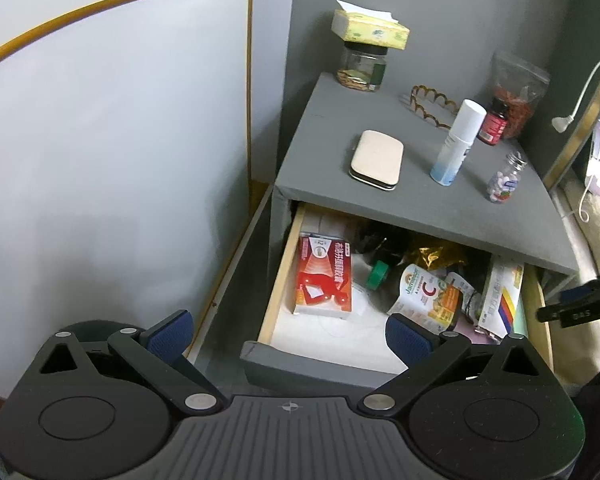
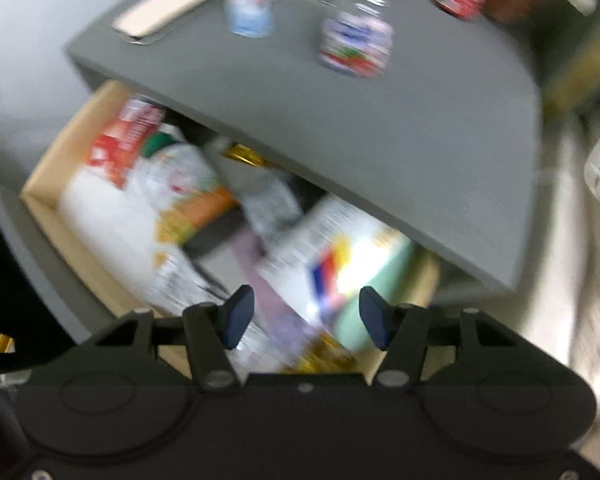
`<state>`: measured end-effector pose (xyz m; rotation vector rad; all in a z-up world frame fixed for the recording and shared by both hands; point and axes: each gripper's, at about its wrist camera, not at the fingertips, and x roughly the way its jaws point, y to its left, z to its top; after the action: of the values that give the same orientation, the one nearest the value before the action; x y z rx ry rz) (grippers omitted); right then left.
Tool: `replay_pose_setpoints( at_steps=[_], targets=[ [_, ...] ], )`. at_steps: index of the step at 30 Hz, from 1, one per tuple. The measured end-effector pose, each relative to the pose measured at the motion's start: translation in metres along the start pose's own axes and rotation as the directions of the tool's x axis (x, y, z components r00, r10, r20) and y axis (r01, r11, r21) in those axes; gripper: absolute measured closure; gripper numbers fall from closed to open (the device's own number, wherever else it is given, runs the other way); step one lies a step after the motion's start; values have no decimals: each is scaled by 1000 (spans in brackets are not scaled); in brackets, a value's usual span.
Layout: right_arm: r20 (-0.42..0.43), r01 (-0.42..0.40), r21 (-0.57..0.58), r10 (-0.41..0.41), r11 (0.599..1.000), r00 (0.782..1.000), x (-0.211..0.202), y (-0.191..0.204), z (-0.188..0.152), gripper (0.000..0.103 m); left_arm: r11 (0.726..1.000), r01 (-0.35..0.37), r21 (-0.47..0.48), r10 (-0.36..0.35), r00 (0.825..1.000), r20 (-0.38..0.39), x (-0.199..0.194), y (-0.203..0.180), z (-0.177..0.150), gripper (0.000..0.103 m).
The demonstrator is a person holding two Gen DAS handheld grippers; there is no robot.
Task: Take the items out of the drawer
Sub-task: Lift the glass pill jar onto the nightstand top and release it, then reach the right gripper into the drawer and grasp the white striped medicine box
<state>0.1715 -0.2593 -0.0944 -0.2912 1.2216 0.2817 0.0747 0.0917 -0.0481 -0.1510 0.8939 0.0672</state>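
Left wrist view: one pulled-out wooden drawer (image 1: 278, 292) under the grey nightstand top (image 1: 324, 160) holds one red cardboard box (image 1: 324, 280) and one white vitamin pouch (image 1: 424, 292). Left tool (image 1: 288, 336) gapes wide, empty; right tool (image 2: 306, 316) likewise spread, holding nothing, above the drawer's right end.

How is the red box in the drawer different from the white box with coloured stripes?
The red box lies flat at the drawer's left side; the striped box leans tilted at its right. The red box is fully exposed; the striped one is partly under the nightstand top. Both look like medicine cartons.
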Motion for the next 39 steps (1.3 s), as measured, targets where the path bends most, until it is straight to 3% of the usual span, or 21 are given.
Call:
replay_pose_setpoints(
  at_steps=[3, 6, 9, 14, 19, 20, 22, 23, 24, 26, 30, 34, 39],
  targets=[
    [-14, -5, 55, 6, 998, 1000, 4, -10, -13, 45, 1000, -2, 5, 2, 1000, -5, 1, -1, -2, 2],
    [5, -60, 133, 60, 989, 998, 9, -11, -18, 44, 1000, -10, 12, 10, 1000, -8, 3, -2, -4, 2],
    [29, -135, 256, 132, 957, 991, 22, -11, -15, 42, 1000, -15, 17, 15, 1000, -9, 3, -2, -5, 2],
    [76, -181, 406, 164, 896, 984, 48, -15, -3, 42, 1000, -19, 13, 19, 1000, -5, 2, 0, -5, 2],
    [12, 18, 467, -26, 884, 1000, 87, -12, 10, 41, 1000, -17, 11, 17, 1000, -7, 4, 0, -5, 2],
    [0, 59, 471, -67, 880, 998, 95, -10, 11, 28, 1000, -16, 12, 16, 1000, -8, 4, 0, -5, 2],
    [48, -30, 504, 6, 863, 999, 104, -12, 7, 23, 1000, -14, 7, 14, 1000, -6, 4, 1, -4, 2],
    [73, -73, 518, 41, 852, 996, 108, -13, 6, 15, 1000, -11, 4, 11, 1000, -7, 4, 1, -4, 2],
    [89, -70, 495, 29, 866, 996, 107, -10, 6, 15, 1000, -9, 4, 9, 1000, -9, 4, 1, -4, 2],
    [123, -62, 449, 7, 892, 992, 106, -4, 6, 28, 1000, -9, 6, 9, 1000, -11, 4, 1, -4, 2],
    [170, -159, 471, 87, 868, 982, 86, -5, 0, 29, 1000, -9, 6, 9, 1000, -12, 4, 2, -4, 2],
    [194, -184, 462, 104, 868, 976, 66, -1, -2, 29, 1000, -4, 4, 4, 1000, -12, 3, 2, -4, 2],
    [235, -261, 476, 164, 840, 958, 50, 1, -4, 29, 1000, 0, 4, 0, 1000, -8, 1, 2, -3, 2]
  ],
)
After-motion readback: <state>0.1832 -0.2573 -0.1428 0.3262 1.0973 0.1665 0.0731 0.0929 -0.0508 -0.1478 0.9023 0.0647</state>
